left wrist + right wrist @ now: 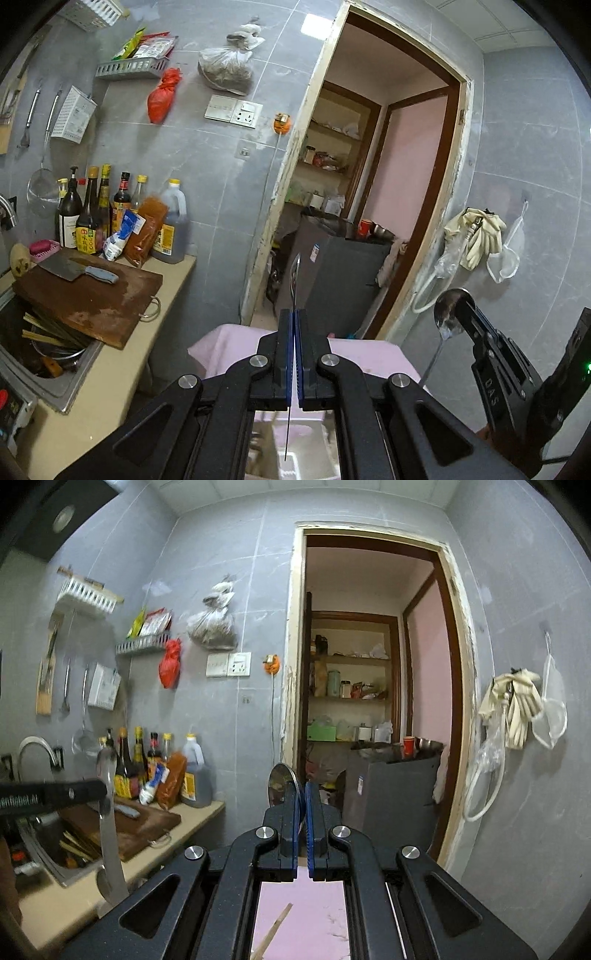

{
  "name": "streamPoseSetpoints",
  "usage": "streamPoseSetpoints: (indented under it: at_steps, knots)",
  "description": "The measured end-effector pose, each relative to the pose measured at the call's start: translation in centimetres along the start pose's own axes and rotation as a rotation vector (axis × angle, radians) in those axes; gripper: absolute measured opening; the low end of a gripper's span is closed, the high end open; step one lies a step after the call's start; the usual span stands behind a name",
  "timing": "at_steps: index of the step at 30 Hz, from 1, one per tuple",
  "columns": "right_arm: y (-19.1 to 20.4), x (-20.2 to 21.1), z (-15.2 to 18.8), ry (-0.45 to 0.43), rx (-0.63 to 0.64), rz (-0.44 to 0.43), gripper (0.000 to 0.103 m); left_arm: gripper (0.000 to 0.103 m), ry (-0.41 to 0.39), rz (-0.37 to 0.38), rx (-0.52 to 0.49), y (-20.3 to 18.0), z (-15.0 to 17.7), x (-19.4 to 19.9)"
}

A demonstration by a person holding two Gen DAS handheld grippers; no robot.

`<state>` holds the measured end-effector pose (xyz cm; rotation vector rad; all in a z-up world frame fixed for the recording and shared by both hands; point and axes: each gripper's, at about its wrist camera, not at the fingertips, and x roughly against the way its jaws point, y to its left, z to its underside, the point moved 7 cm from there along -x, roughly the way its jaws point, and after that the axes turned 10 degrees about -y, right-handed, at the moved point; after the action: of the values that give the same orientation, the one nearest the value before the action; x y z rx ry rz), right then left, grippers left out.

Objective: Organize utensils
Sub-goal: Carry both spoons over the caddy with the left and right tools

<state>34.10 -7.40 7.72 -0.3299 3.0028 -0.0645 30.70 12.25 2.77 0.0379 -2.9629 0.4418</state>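
Spoons are clamped in both tools, raised in front of the doorway (388,177). The left hand-held gripper (294,317) pinches a thin metal spoon (295,277) edge-on between its closed blue pads, so the left wrist view gives only a sliver of bowl above the jaws and a hairline of handle below. That same spoon (107,812) appears broadside in the right wrist view: a dull steel bowl up, a long flat handle hanging over the counter (74,904). The right hand-held gripper (303,794) is closed on a round-bowled spoon (282,784), bowl upward. The left view alone shows the cleaver (70,269) lying on the cutting board (92,299).
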Motion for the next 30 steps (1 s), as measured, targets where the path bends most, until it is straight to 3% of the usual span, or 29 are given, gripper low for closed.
streamPoseSetpoints:
  at_steps: [11, 30]
  knots:
    - [1.3, -0.8, 4.0, 0.061, 0.03, 0.007, 0.004, 0.002, 0.044, 0.011, -0.048, 1.6, 3.5, -1.4]
    - [3.6, -0.4, 7.5, 0.163, 0.066, -0.042, 0.005, 0.002, 0.128, 0.072, -0.076, 1.5, 6.9, -1.3]
